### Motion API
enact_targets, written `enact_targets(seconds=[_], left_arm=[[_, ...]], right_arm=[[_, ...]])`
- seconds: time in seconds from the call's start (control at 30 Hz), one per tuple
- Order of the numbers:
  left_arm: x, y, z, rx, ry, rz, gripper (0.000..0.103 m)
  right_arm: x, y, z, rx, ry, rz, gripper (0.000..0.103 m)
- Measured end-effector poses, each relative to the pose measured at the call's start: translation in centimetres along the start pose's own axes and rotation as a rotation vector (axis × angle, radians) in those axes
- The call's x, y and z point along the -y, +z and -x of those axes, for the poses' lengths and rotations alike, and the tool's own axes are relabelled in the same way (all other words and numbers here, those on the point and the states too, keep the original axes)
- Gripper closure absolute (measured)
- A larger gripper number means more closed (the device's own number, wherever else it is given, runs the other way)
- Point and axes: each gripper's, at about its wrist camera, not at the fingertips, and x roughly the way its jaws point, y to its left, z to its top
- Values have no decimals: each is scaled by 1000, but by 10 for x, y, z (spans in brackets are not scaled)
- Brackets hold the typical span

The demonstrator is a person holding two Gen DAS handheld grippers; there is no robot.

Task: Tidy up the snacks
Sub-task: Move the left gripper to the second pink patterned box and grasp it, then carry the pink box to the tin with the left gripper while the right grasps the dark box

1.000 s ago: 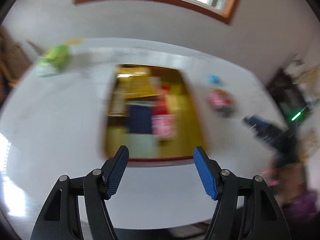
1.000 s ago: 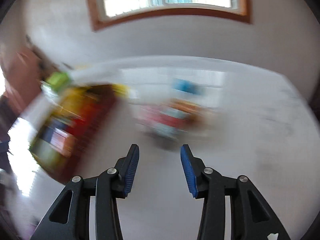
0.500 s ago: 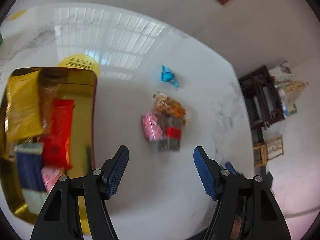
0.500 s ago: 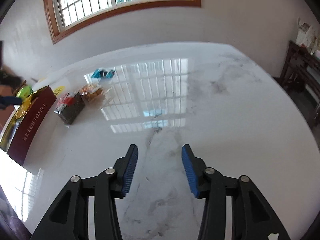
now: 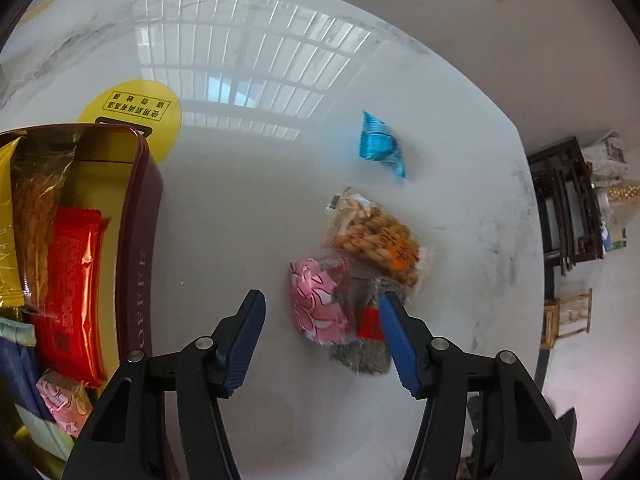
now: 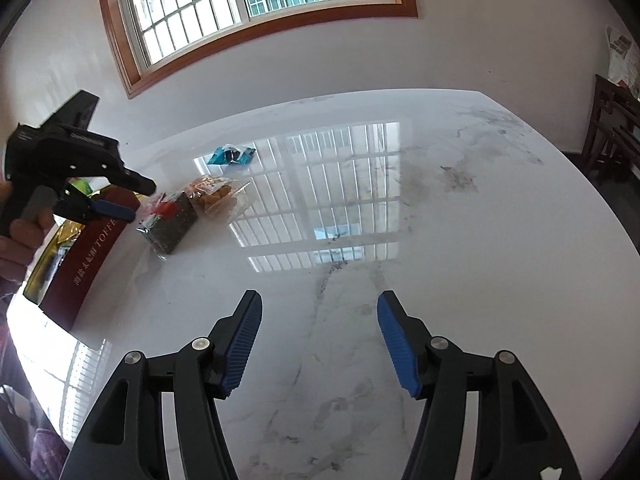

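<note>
1. Now my left gripper [image 5: 322, 312] hangs over the loose snacks on the white table [image 5: 248, 208], fingers apart with nothing pressed between them; its jaws have just been closing a little.
2. Seen from the left wrist, the pink packet [image 5: 318, 300] lies in the gap between the two blue pads, nearer the right one, and I see no pad touching it.
3. A dark packet [image 5: 366, 344] with a red label sits just beside the pink one at 3 o'clock, partly hidden behind the right finger [image 5: 394, 336].
4. At 1 o'clock from the pink packet lies a clear nut bag [image 5: 376, 236], touching or overlapping the dark packet's top edge; I cannot tell which.
5. Further out at 12 o'clock a blue packet [image 5: 380, 146] lies apart from the cluster.
6. At 9 o'clock stands the maroon tin [image 5: 138, 240], open, holding a red packet [image 5: 74, 280], gold wrappers and another pink sweet [image 5: 64, 404].
7. A yellow disc [image 5: 132, 114] peeks out from behind the tin at 12 o'clock.
8. My right gripper [image 6: 320, 340] hovers over bare marble, well away from the snacks, fingers wide apart and empty; they have just been opening.
9. From the right wrist, the person's hand [image 6: 20, 236] shows at 9 o'clock, holding the left gripper.
</note>
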Motion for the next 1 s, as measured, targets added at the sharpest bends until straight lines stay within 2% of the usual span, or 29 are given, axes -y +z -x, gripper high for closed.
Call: enact_targets(seconds=[0.03, 0.1, 0.17, 0.33, 0.43, 0.53, 0.63, 0.8, 1.0], left_arm=[[-1, 1, -4, -2, 9, 4, 46], [-1, 1, -11, -13, 30, 9, 58], [-2, 0, -16, -21, 1, 28, 66], [12, -9, -13, 57, 69, -45, 69], [6, -18, -5, 86, 10, 4, 70], [3, -32, 14, 128, -12, 10, 70], [-2, -49, 35, 145, -65, 24, 70], [-12, -73, 59, 129, -125, 42, 70], [-27, -99, 79, 128, -151, 58, 70]], right_arm=[[0, 0, 0, 0, 5, 0, 44], [0, 0, 0, 0, 6, 0, 43], [0, 0, 0, 1, 8, 0, 41], [-1, 1, -1, -8, 7, 1, 37], [-1, 1, -1, -6, 7, -2, 36], [-1, 1, -3, -11, 1, -1, 34], [-4, 2, -5, -19, -7, 9, 34], [-4, 1, -5, -22, -22, 14, 31], [-6, 1, -7, -35, -37, 26, 27]])
